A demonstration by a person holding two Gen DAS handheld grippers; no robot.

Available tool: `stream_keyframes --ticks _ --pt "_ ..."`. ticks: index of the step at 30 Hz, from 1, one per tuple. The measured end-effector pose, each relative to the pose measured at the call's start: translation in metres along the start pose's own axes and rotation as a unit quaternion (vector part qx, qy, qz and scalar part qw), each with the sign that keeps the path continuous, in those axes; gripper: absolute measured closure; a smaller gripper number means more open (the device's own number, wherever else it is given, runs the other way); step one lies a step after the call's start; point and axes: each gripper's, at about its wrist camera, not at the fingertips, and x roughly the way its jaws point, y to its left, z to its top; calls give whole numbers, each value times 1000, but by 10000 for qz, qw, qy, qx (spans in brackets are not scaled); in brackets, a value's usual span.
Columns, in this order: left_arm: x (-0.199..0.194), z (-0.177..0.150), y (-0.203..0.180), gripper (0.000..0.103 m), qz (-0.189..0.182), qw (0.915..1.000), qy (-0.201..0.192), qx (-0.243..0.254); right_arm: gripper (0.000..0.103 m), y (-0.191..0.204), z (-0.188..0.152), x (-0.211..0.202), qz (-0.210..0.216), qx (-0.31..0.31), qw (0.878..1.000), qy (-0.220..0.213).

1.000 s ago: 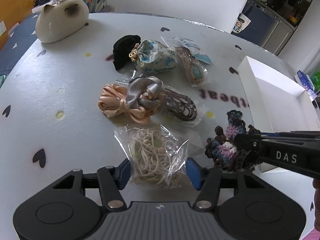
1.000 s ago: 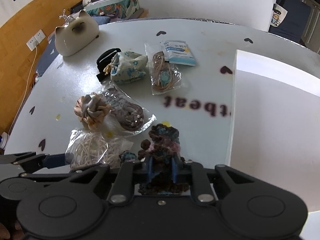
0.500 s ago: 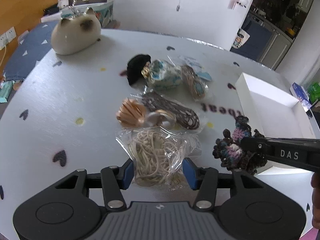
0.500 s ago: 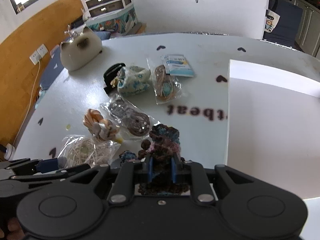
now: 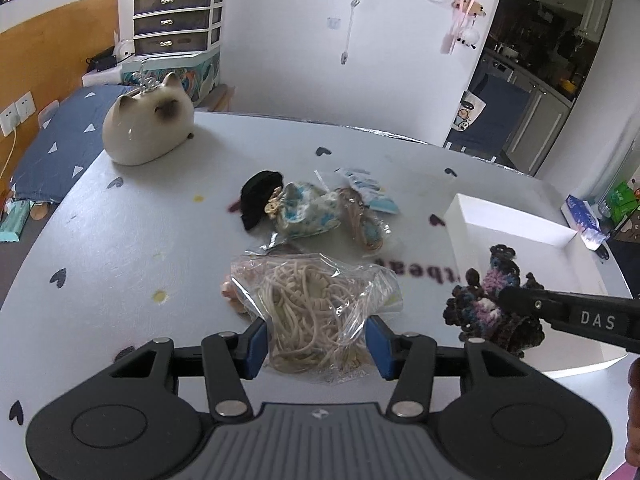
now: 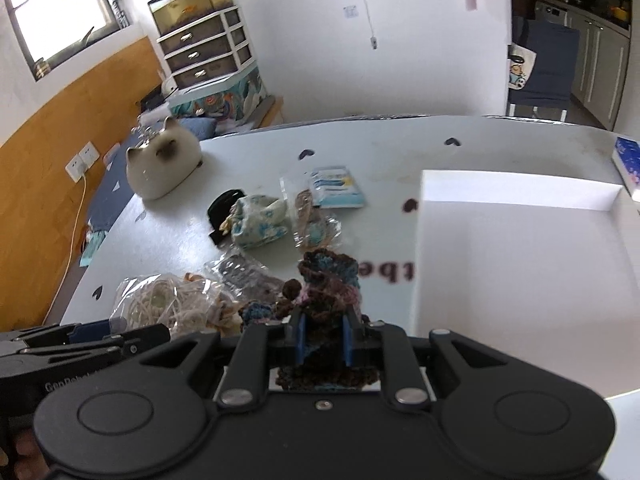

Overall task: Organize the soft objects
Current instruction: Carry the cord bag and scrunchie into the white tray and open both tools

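The right gripper (image 6: 323, 338), clamped on the crochet piece (image 6: 328, 280), hangs just left of the white box (image 6: 520, 184), the nearer of the two. The left gripper (image 5: 318, 342), clamped on the bag of bands (image 5: 316, 304), sits farther left above the tabletop (image 5: 120, 240).

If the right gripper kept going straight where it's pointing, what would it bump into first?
Probably the bare table, near the white box's left edge. The right gripper, holding the crocheted piece, points down there; depth is hard to judge.
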Motion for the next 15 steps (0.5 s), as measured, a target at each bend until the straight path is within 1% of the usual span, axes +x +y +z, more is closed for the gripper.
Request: stream_keyframes --ticks 6,15 --pt "4 4 -35 50 -81 9999 -5 71 84 -36 2 -18 -92 127 9998 -83" --pt "17 9 -111 50 -343 9990 1 271 84 -109 7 -44 -332 339 9987 -159"
